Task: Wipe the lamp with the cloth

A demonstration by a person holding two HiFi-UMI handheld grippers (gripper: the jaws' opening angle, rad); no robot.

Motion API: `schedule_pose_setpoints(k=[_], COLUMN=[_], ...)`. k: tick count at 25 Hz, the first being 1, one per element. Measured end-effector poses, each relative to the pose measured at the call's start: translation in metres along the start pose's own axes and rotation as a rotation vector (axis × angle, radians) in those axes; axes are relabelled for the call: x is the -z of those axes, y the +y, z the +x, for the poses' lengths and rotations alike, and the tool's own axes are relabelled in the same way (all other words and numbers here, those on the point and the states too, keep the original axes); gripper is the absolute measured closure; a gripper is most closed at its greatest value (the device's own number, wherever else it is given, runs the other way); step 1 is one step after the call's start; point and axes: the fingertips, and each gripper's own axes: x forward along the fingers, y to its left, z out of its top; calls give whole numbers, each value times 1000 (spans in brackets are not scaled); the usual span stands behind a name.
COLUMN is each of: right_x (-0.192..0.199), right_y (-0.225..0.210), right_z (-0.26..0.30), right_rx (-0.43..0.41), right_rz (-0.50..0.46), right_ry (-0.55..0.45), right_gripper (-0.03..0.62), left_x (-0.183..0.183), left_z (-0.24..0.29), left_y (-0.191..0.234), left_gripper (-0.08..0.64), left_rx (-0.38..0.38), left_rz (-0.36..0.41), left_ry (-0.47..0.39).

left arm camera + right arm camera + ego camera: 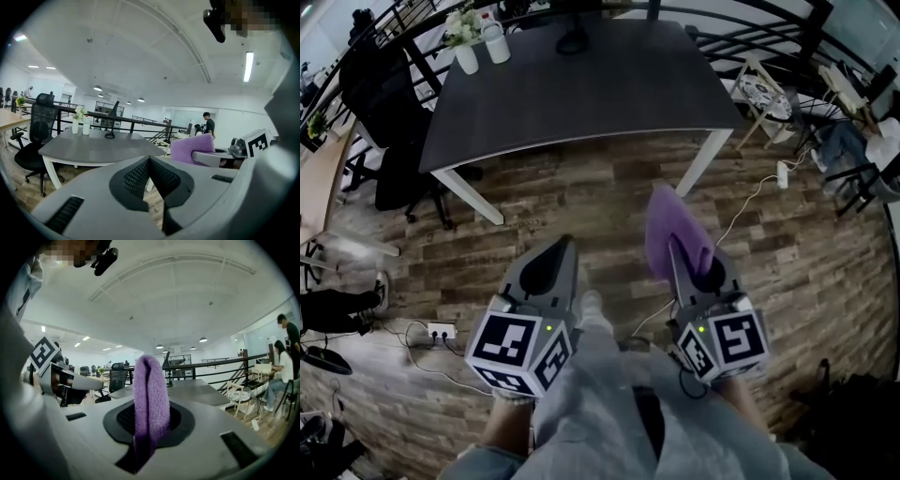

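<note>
The cloth (pixel 667 230) stands on edge in the right gripper (pixel 677 251). Its long axis runs along the jaws and its free end points forward toward the grey table (pixel 581 94). The lamp (pixel 574 39) stands well apart from it, at the far edge of that table, with only its black base and stem showing. Both grippers are held low in front of the person's body, side by side and aimed ahead over the wood floor (pixel 581 197). The right jaws are clamped on the cloth's lower end. The left gripper (pixel 566 246) has its jaws pressed together with nothing between them. The cloth is purple and fuzzy, folded double, with a rounded fold at its free end.
</note>
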Motion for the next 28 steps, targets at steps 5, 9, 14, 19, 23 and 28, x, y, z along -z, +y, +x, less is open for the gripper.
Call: schedule_pose_setpoints(k=[5,9,14,19,23,28], right_x=[-13,-23,-29,-37,-45,-50], right_y=[-9,-13,-17,-21,-27,-24], right_z=[26,51,85,123,152,171], right_rx=[30,44,47,46,53,59], right_rz=[-3,-1,-1,-10,-25,-32], right_ry=[-12,-17,-22,-29,-37,-45], right_gripper=[541,542,541,541,541,541], left_x=[-19,-34,-45,-55,-60,-64], left_z=[24,41,62,80,95,108], left_y=[17,35,61,91,111,130], left_gripper=[548,548,548,548,548,548], left_rx=[25,33,34,21,19,28], left_rz=[11,15,31,33,32,35], left_ry=[-9,-13,-18,-25,-27,-26])
